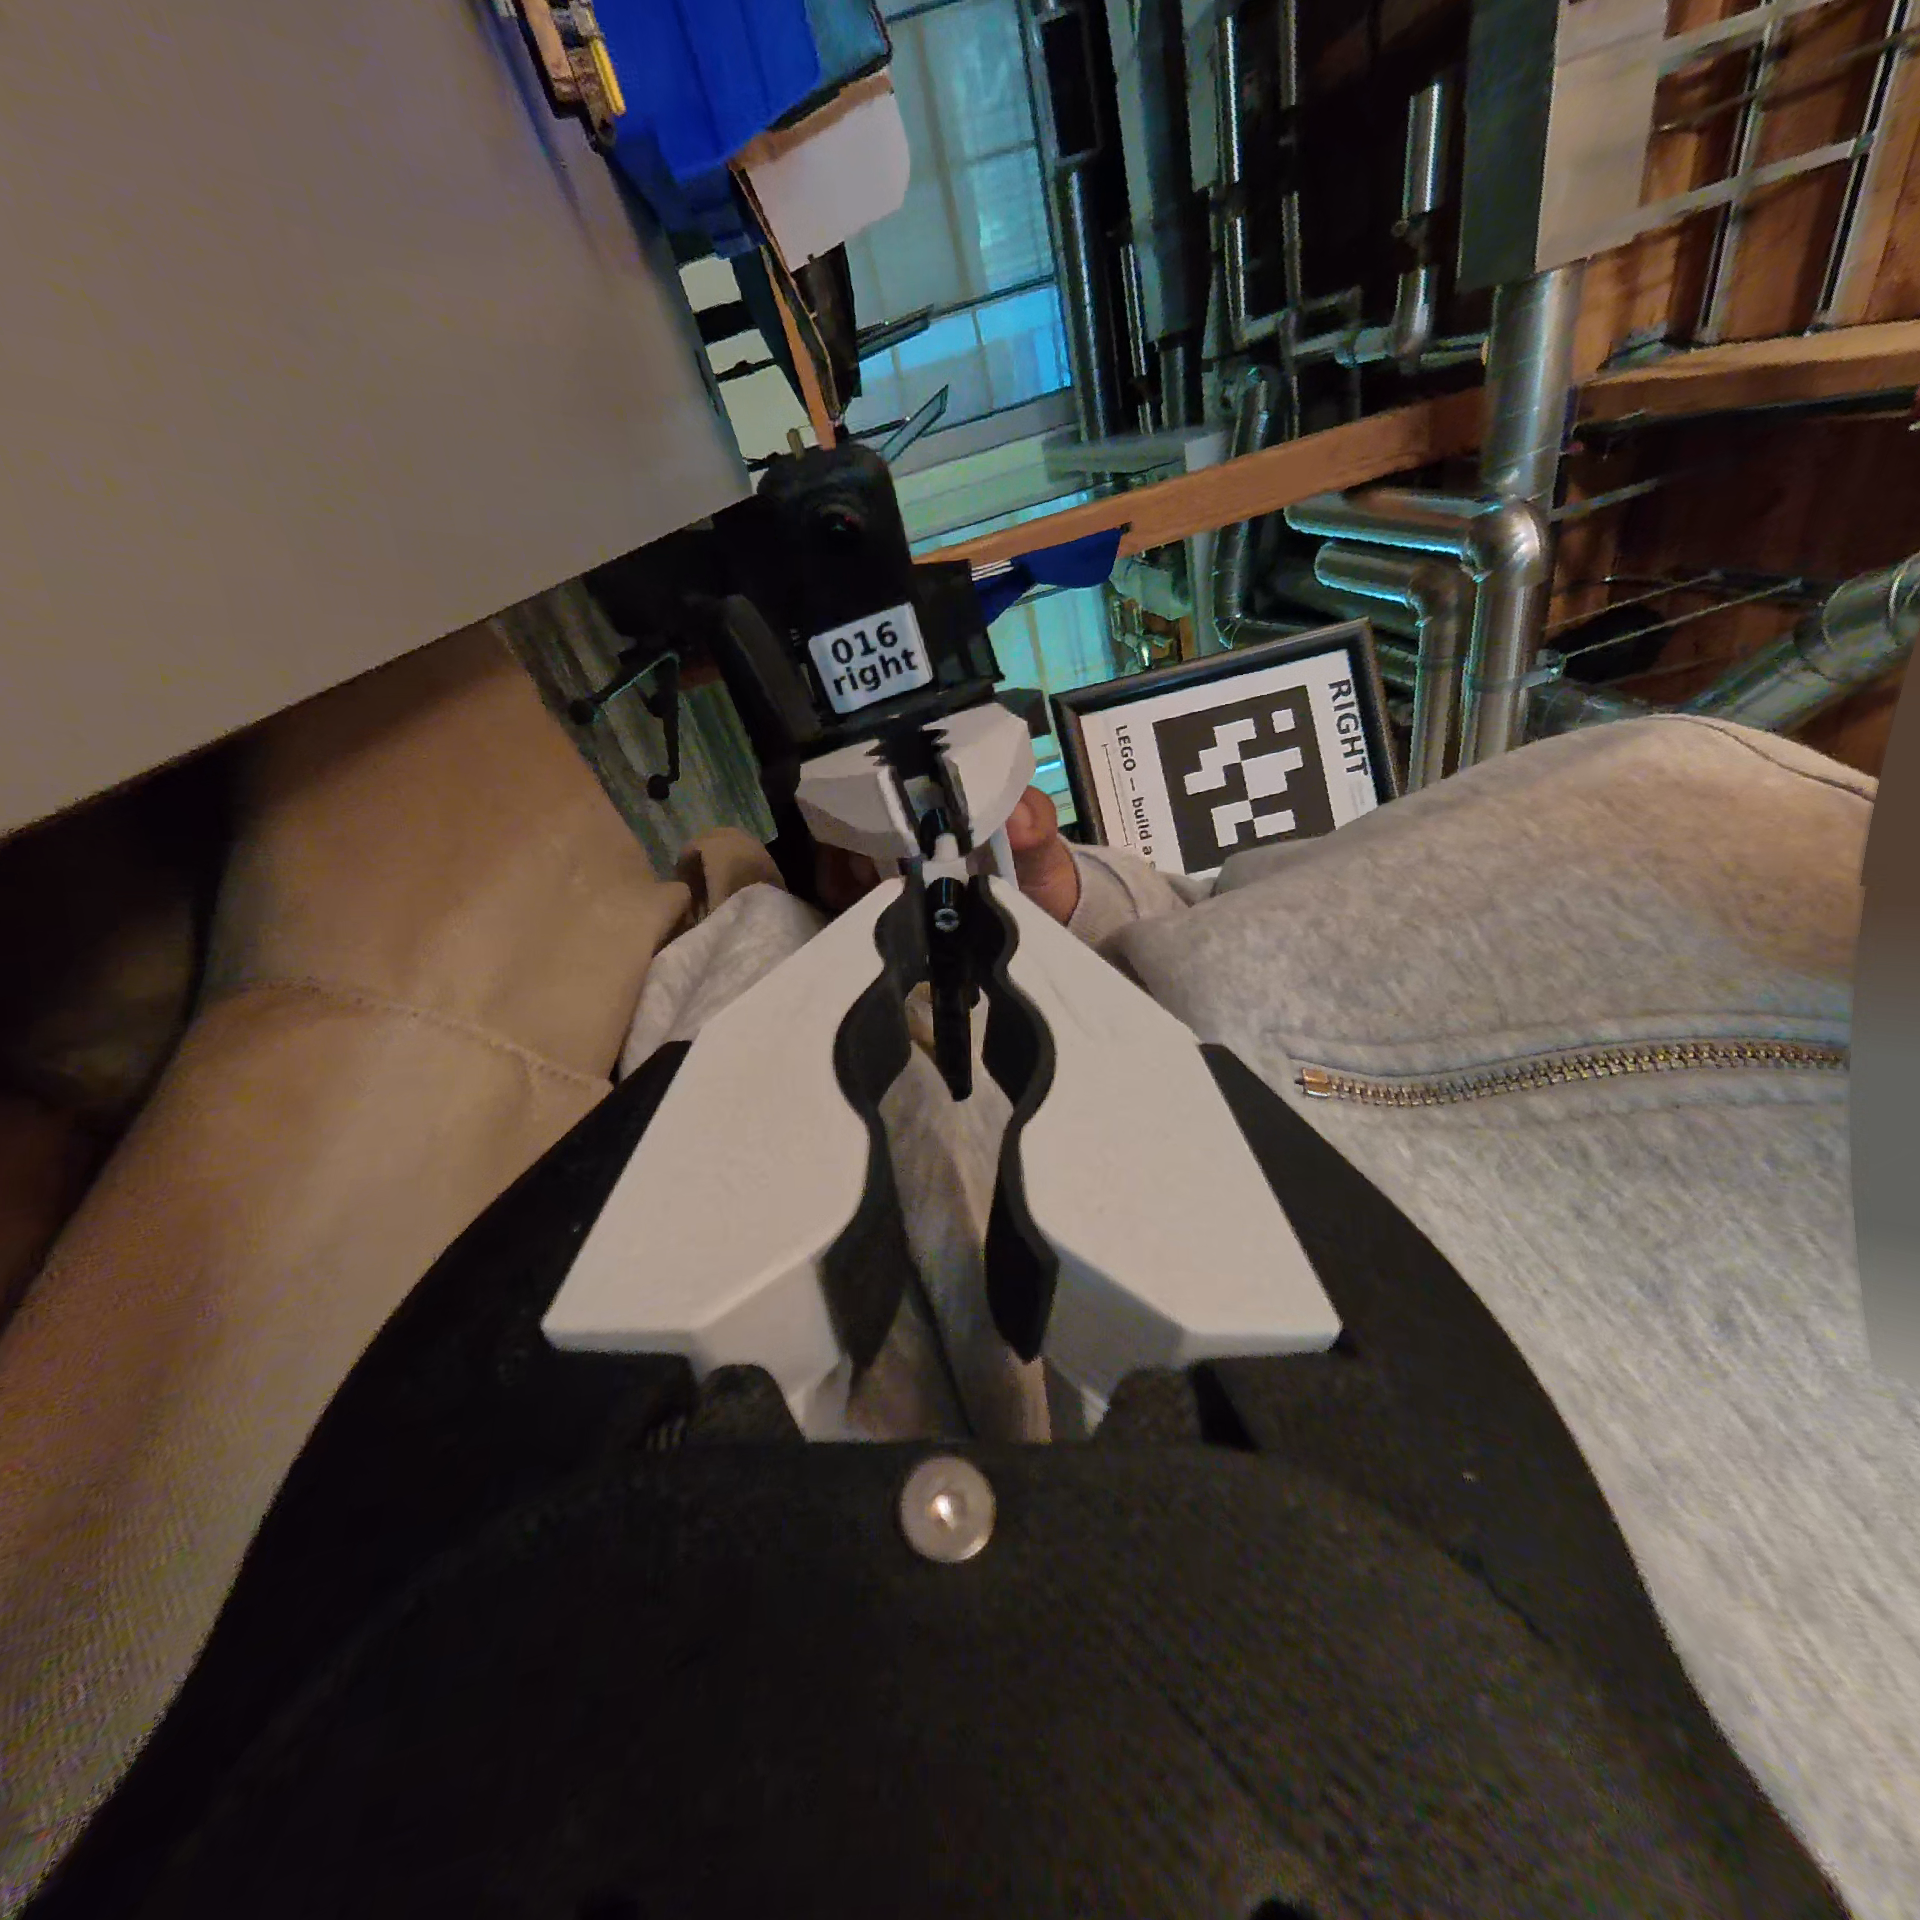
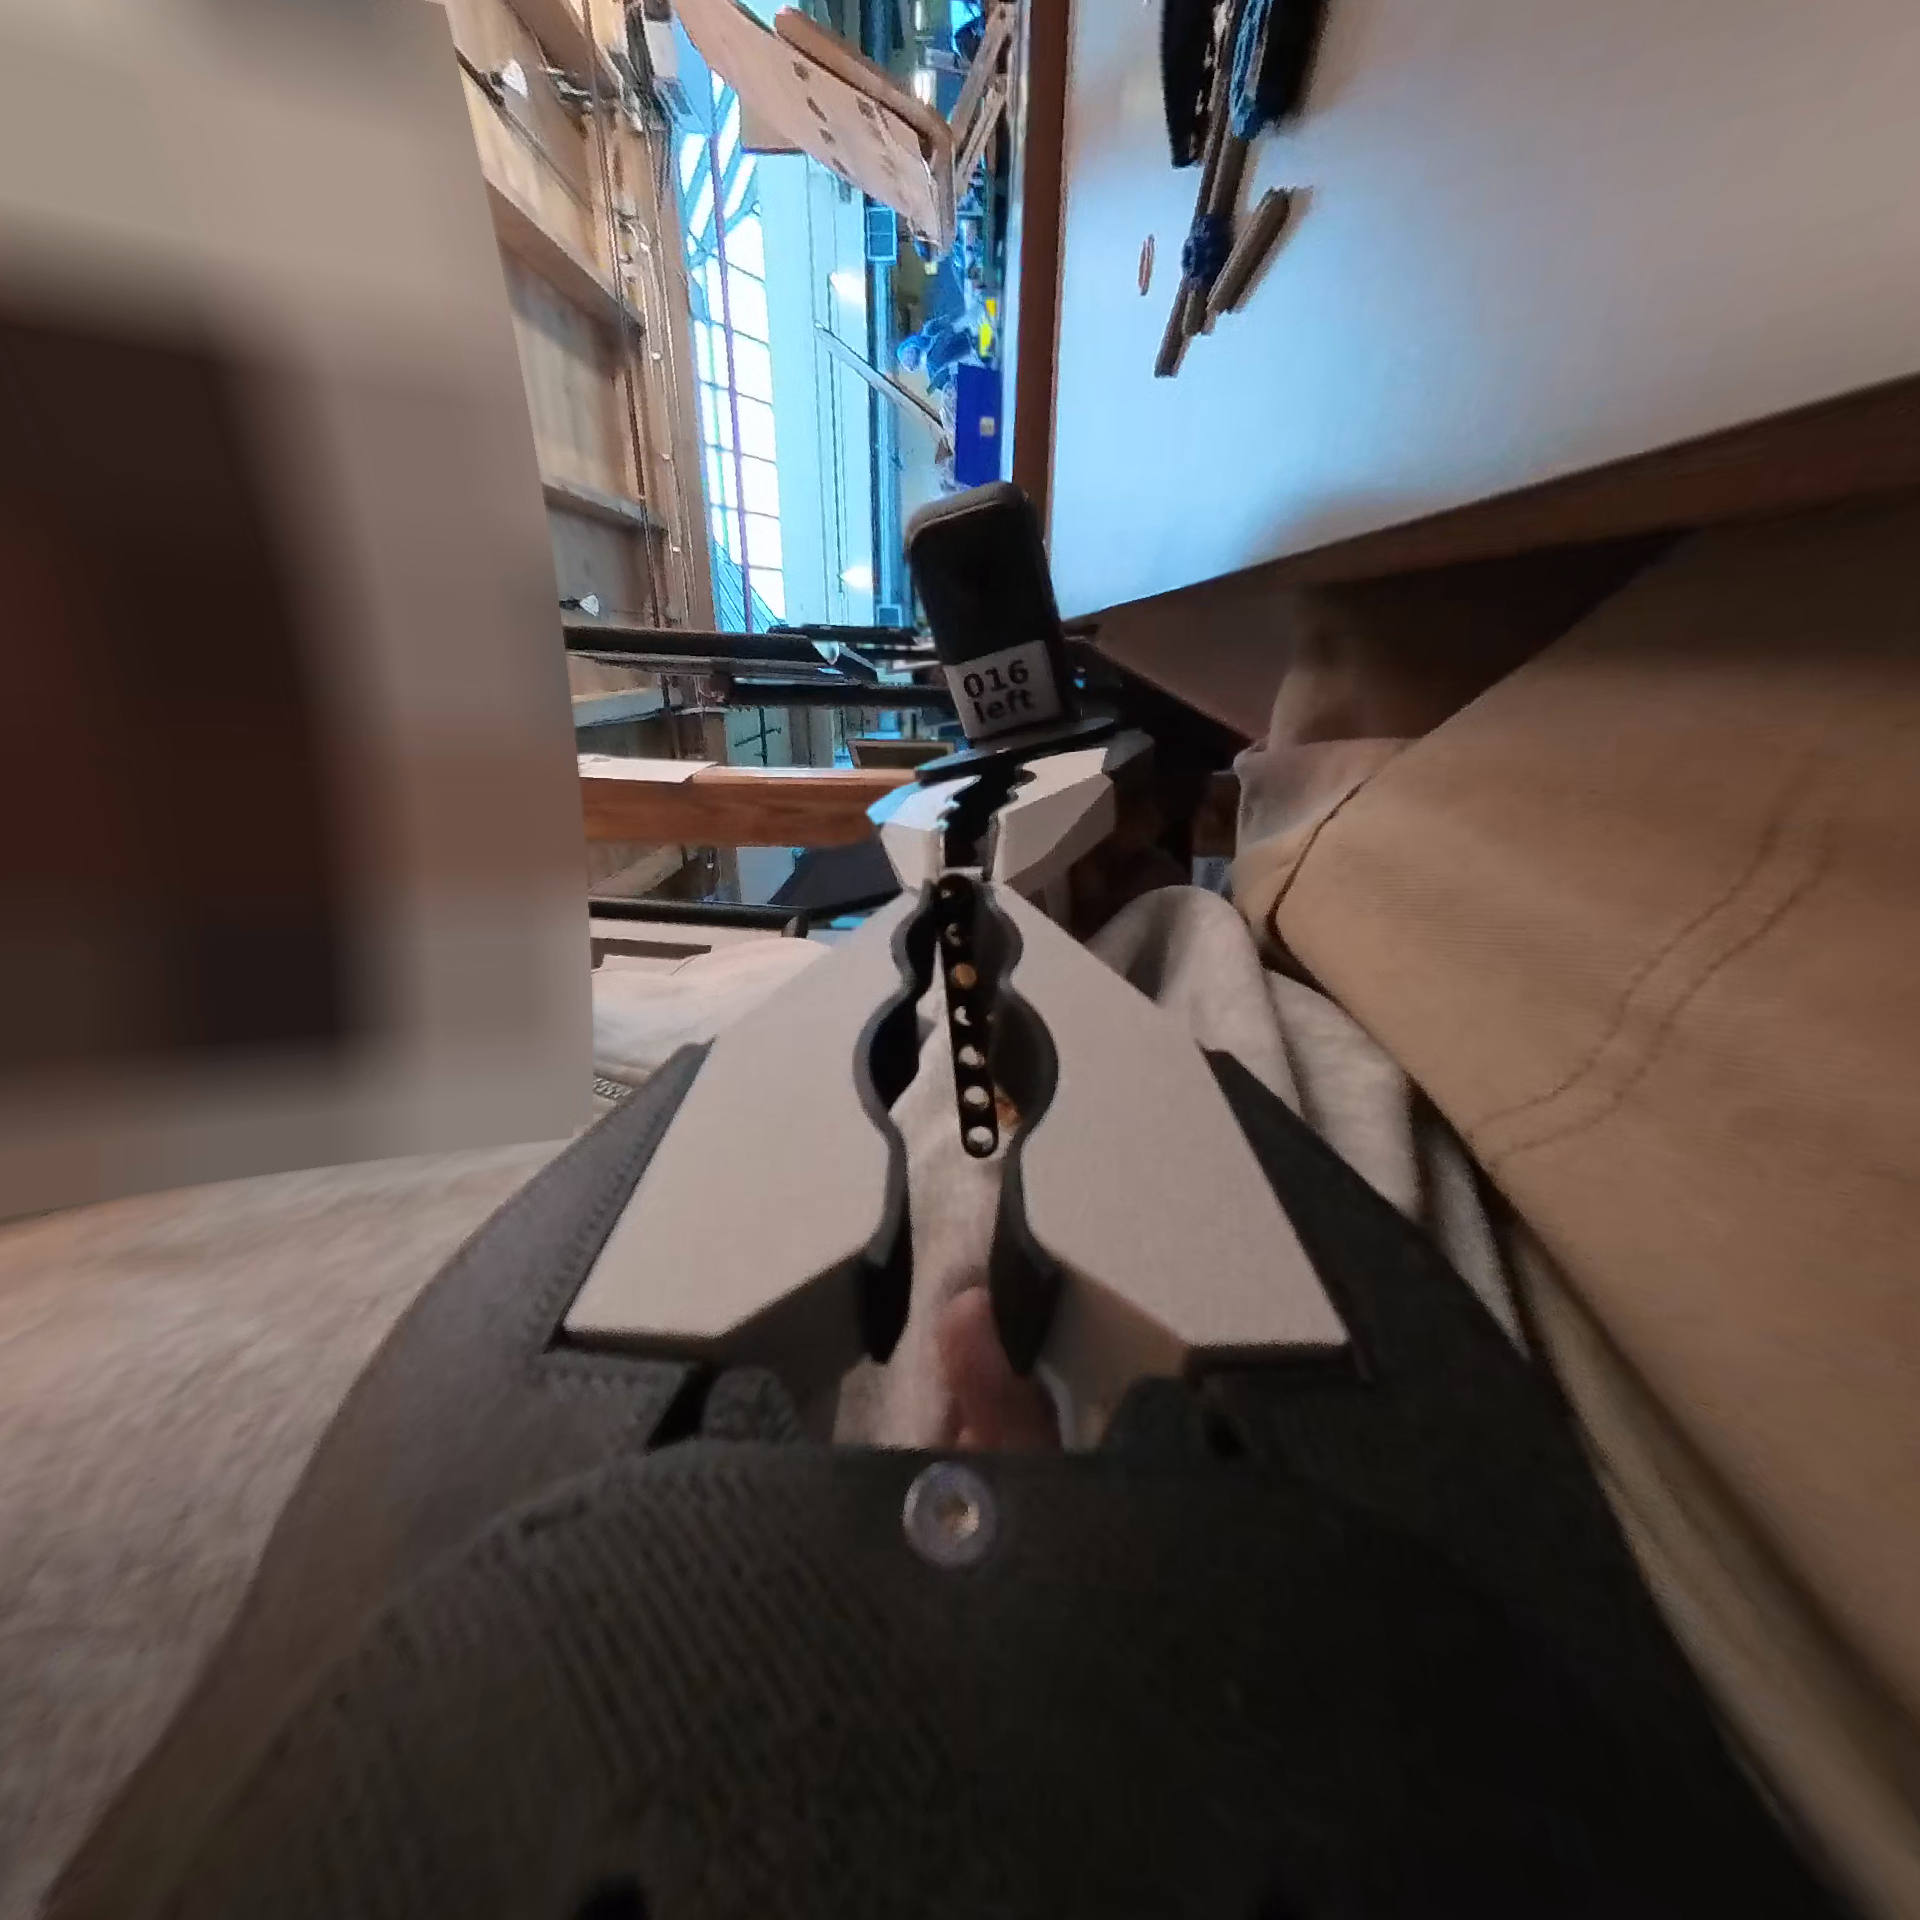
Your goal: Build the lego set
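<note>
My two grippers meet tip to tip in front of a person's lap, below the table edge. In the left wrist view my left gripper (image 1: 940,899) is shut on a thin black lego piece (image 1: 951,1008) that runs back between its jaws. The right gripper (image 1: 935,847) faces it, touching the same spot. In the right wrist view my right gripper (image 2: 951,896) is shut on a black lego beam (image 2: 971,1039) with a row of holes, lying between its jaws. The left gripper (image 2: 977,836) faces it. I cannot tell whether this is one long piece or two joined.
The table (image 2: 1455,312) stands close beside the grippers, with loose black and blue lego parts (image 2: 1216,208) on it. A person's grey zip hoodie (image 1: 1455,1143) and tan trousers (image 1: 312,1091) lie right behind the grippers. A framed marker sign (image 1: 1236,769) stands beyond. My left and right fingertips are right by each other.
</note>
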Tool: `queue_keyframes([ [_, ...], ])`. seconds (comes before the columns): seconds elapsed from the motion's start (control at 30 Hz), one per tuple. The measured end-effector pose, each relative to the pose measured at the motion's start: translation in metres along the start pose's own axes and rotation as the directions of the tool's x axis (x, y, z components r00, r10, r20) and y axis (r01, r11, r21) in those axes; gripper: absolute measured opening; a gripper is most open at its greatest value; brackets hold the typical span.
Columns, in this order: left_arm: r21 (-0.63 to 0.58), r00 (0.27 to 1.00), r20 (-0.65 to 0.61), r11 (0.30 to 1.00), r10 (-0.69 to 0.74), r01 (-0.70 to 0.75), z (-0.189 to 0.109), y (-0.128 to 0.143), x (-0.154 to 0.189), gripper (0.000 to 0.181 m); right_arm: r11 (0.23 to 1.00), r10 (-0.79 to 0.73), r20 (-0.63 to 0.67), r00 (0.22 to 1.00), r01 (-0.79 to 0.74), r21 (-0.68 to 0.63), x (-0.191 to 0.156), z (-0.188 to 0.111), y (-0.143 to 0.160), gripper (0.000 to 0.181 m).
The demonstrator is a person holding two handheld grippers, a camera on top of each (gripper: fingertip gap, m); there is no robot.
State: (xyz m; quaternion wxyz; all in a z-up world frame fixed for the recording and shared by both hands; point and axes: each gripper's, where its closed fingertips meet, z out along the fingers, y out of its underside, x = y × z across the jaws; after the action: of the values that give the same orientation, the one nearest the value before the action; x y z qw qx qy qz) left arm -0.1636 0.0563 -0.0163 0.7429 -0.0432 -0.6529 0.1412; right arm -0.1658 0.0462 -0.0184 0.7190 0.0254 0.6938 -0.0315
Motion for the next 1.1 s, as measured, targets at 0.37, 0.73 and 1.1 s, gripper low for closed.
queue_keyframes([
  [0.37, 0.001, 0.999, 0.028, 1.0, 0.015, -0.015, -0.0024, 0.0004, -0.0004, 0.005, 0.988, -0.151, -0.119, 0.981, 0.152, 0.002, -0.0002, 0.0027, 0.0005, 0.003],
  [0.73, 0.0, 1.0, 0.007, 1.0, -0.01, 0.01, -0.0024, 0.0001, -0.0013, 0.005, 0.984, -0.177, -0.159, 0.971, 0.176, -0.018, 0.0005, 0.0038, 0.0005, 0.003],
  [1.1, 0.021, 1.0, -0.002, 0.999, -0.028, 0.028, -0.0019, -0.0021, -0.0028, 0.004, 0.991, -0.119, -0.126, 0.985, 0.127, 0.052, 0.0012, 0.0045, -0.0029, 0.004],
])
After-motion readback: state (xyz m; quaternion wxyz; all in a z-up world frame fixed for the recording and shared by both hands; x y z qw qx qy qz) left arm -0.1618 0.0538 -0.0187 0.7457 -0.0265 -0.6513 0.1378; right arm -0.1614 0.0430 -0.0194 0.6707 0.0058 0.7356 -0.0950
